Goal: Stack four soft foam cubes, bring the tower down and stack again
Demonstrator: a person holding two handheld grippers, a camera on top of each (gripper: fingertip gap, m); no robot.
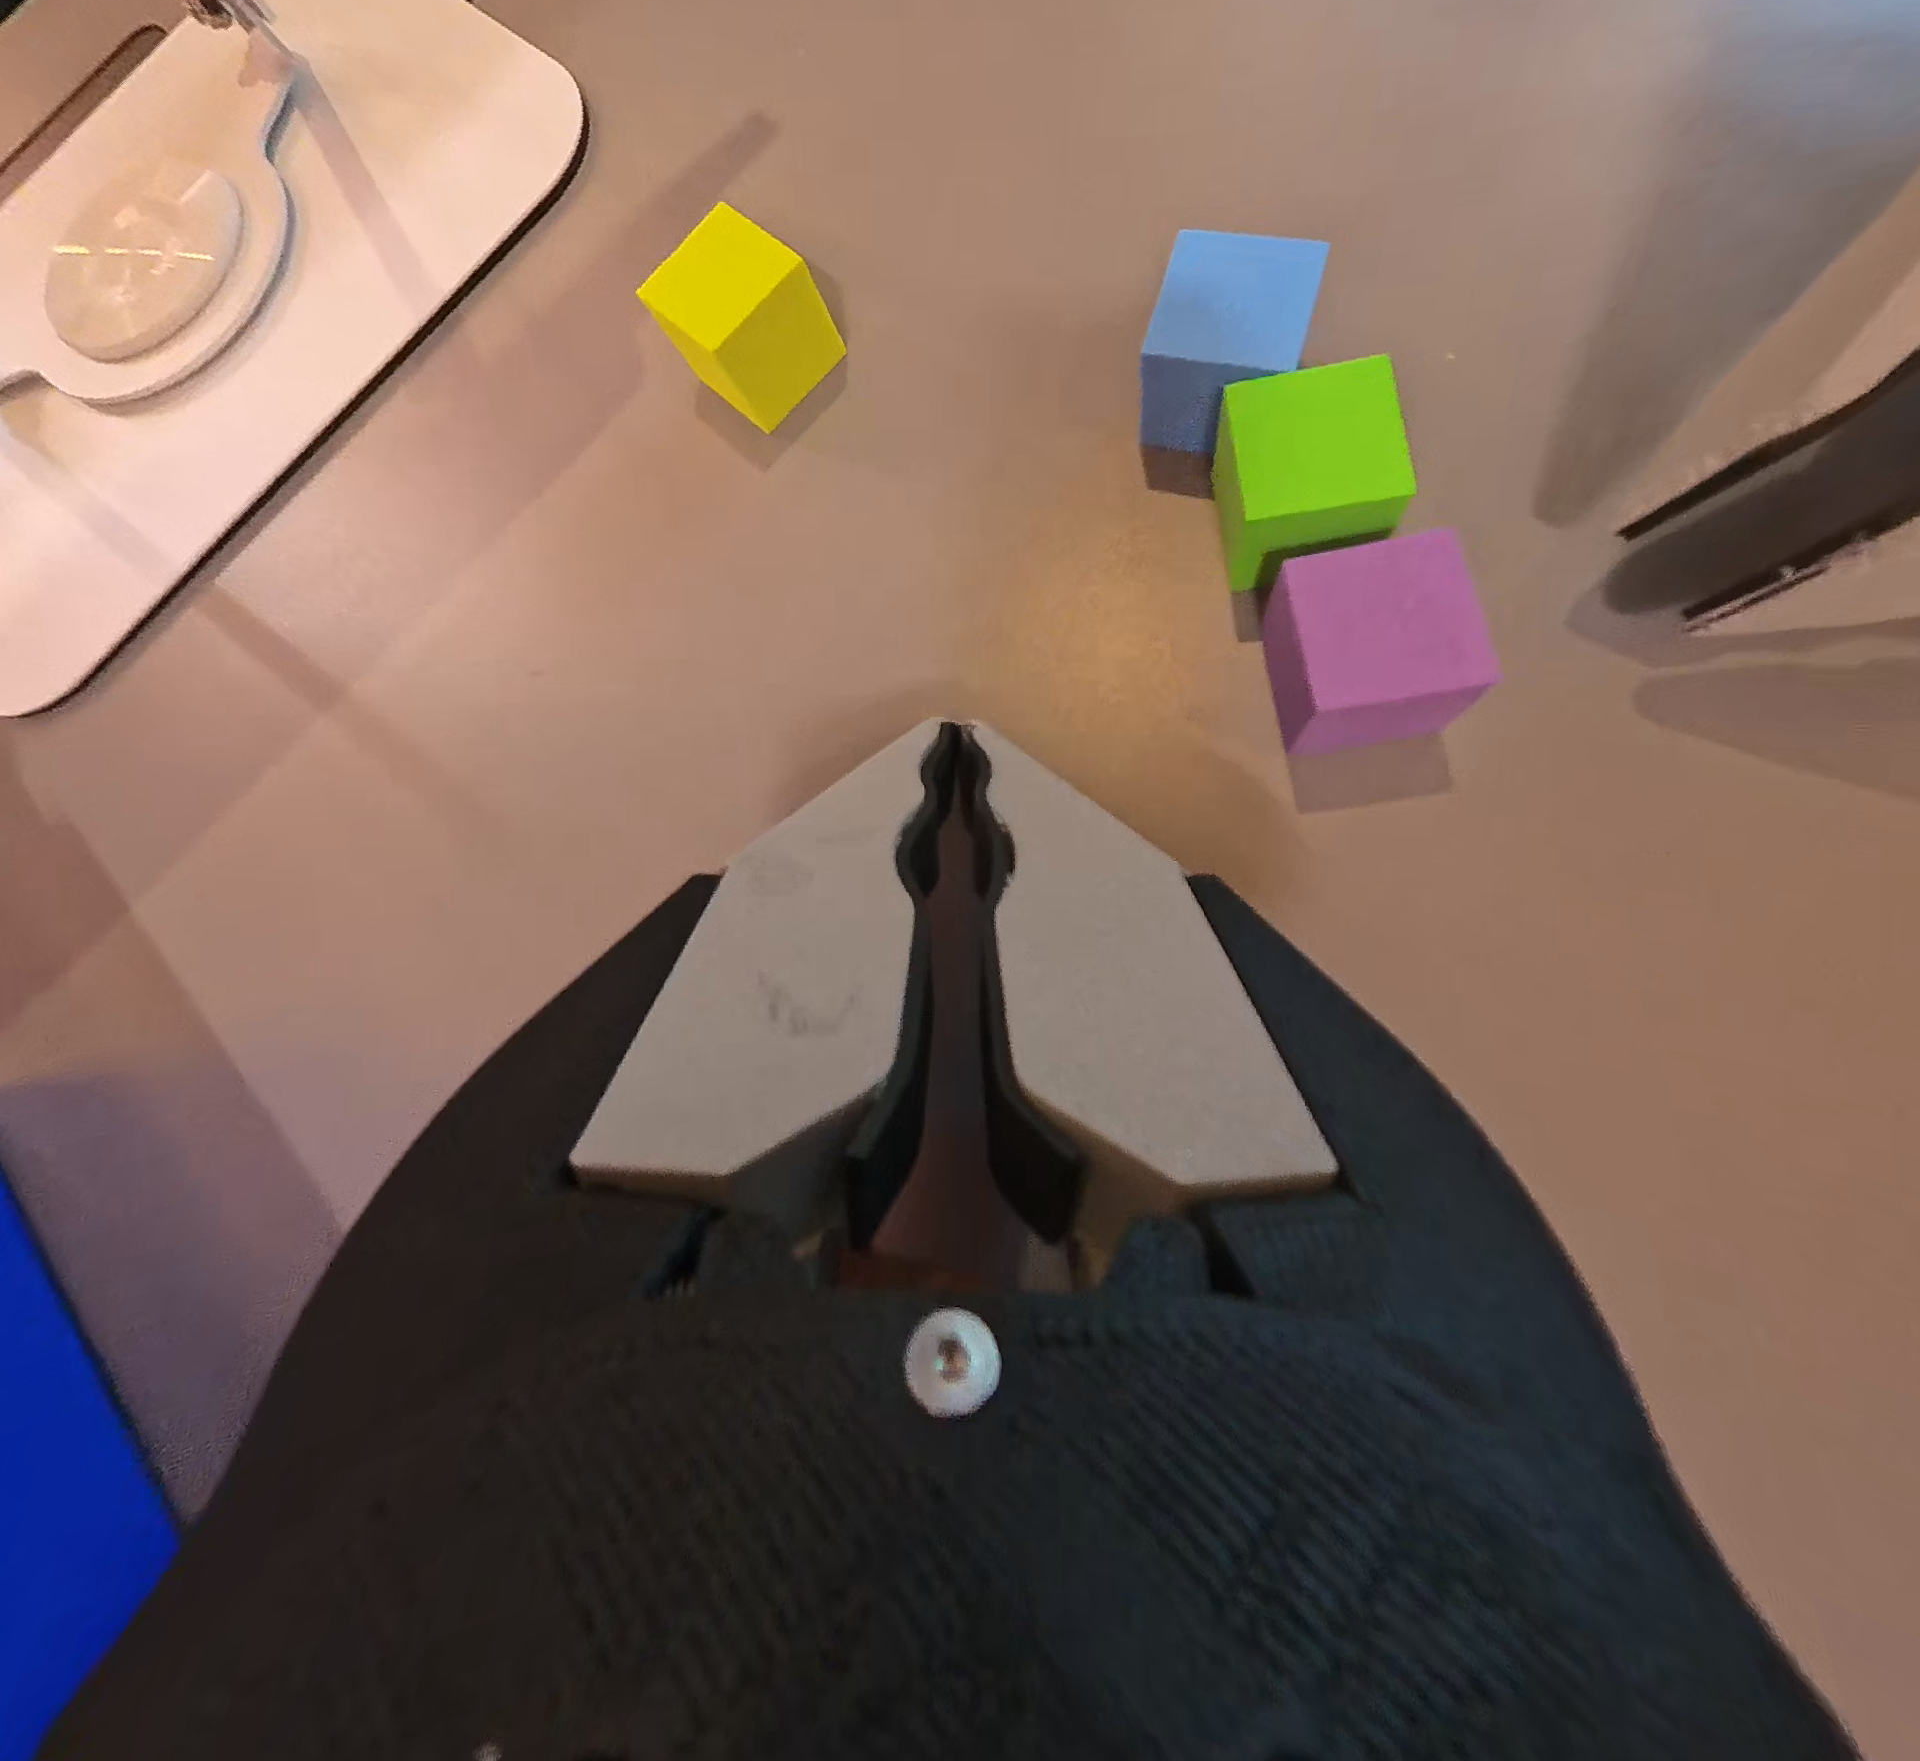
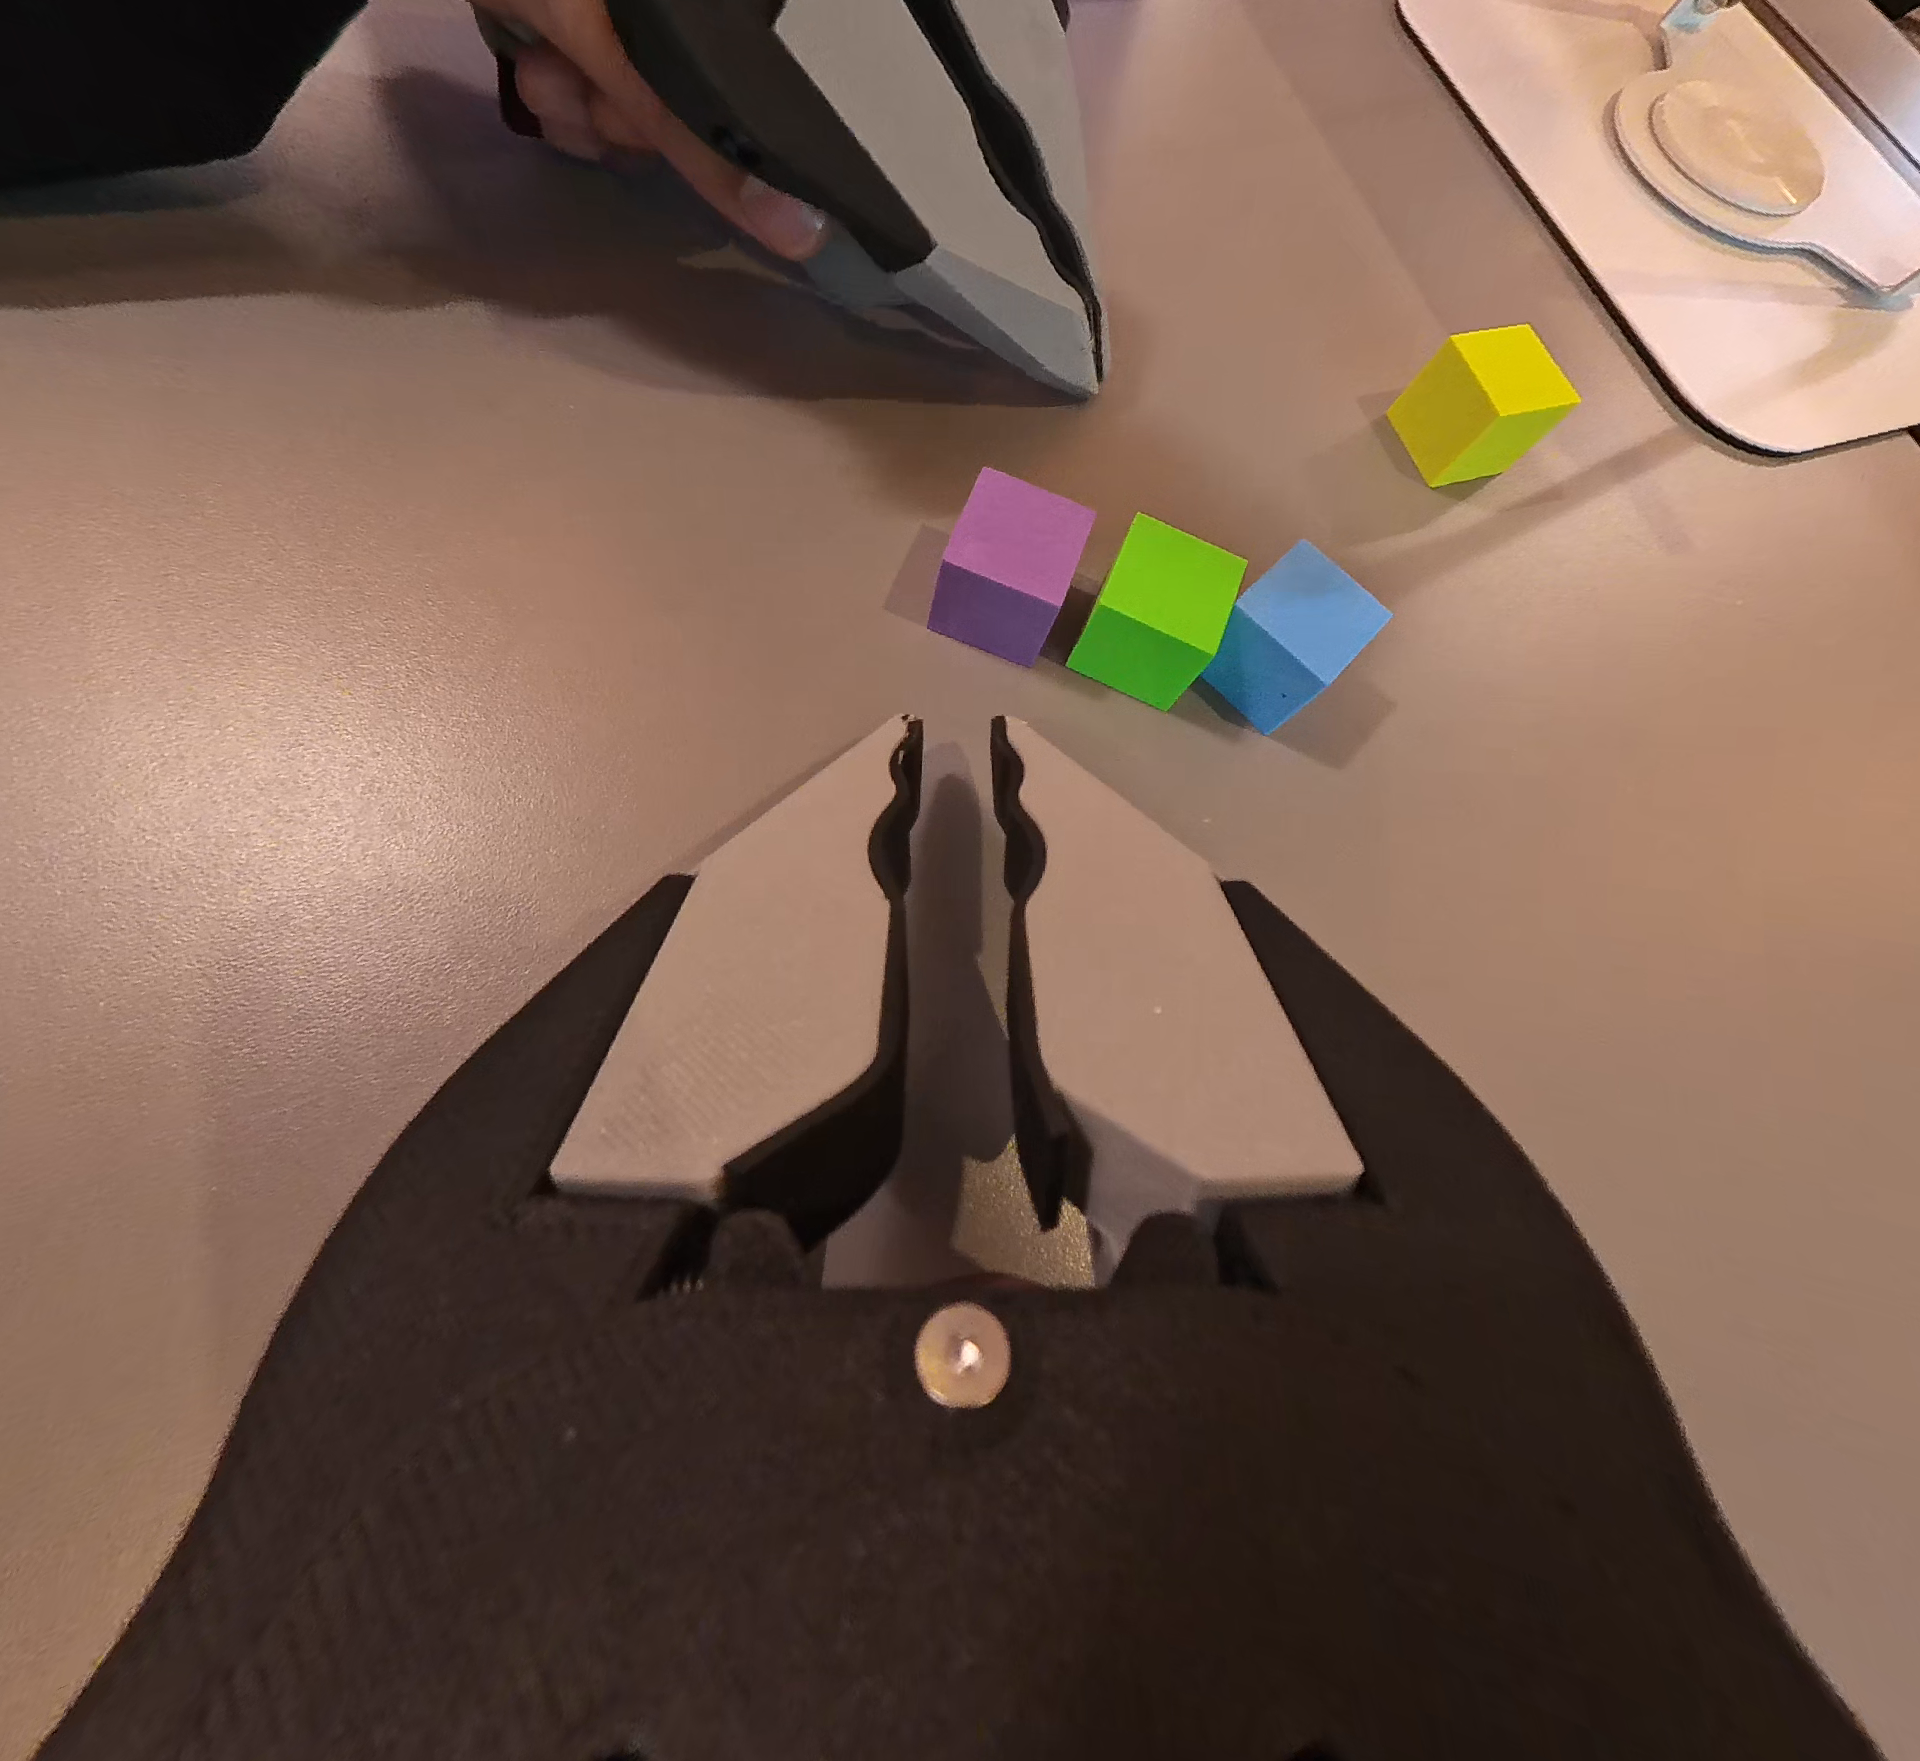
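right wrist view: purple [image 2: 1013, 565], green [image 2: 1158, 608], blue [image 2: 1297, 633] cubes in row, yellow [image 2: 1484, 403] apart; right gripper [image 2: 954, 735] slightly parted, empty; left gripper [image 1: 954, 737] clenched, empty.

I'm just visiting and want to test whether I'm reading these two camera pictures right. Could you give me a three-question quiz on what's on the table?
1. True or false: the four foam cubes are stacked in a tower.
2. Which cube sits apart from the other three? A) purple B) green C) yellow D) light blue
3. Fill in: the cube in the middle of the row of three is ____.

Key
1. False. The purple cube, green cube and light blue cube lie in a row on the table.
2. C, the yellow cube, near the white stand base.
3. Green.
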